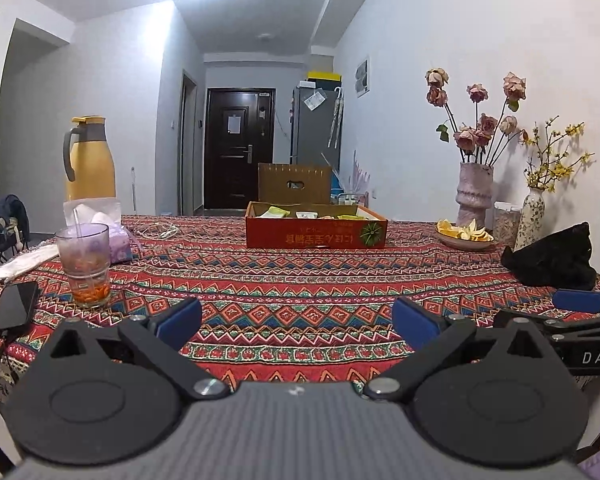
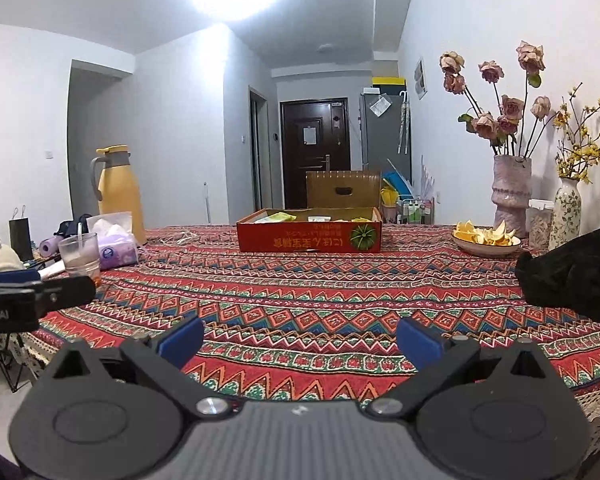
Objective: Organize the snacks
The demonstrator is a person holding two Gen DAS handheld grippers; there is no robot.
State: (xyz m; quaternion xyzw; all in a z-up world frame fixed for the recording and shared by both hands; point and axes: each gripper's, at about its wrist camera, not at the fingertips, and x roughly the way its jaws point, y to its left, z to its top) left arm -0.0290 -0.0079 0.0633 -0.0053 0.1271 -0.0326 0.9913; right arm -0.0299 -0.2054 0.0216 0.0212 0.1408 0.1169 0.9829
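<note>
A shallow red cardboard box (image 1: 316, 234) with several snack packets inside sits at the far middle of the table; it also shows in the right wrist view (image 2: 309, 237). My left gripper (image 1: 296, 320) is open and empty, low over the near edge of the patterned tablecloth (image 1: 300, 280). My right gripper (image 2: 300, 338) is open and empty, also at the near edge, to the right of the left one. Both are far from the box. Each gripper shows at the edge of the other's view.
A glass with a straw (image 1: 85, 266), a tissue pack (image 1: 114, 240), a yellow jug (image 1: 88, 160) and a phone (image 1: 14, 310) are at left. A black bag (image 1: 552, 258), a plate of peels (image 1: 464, 234) and two vases (image 1: 474, 194) are at right.
</note>
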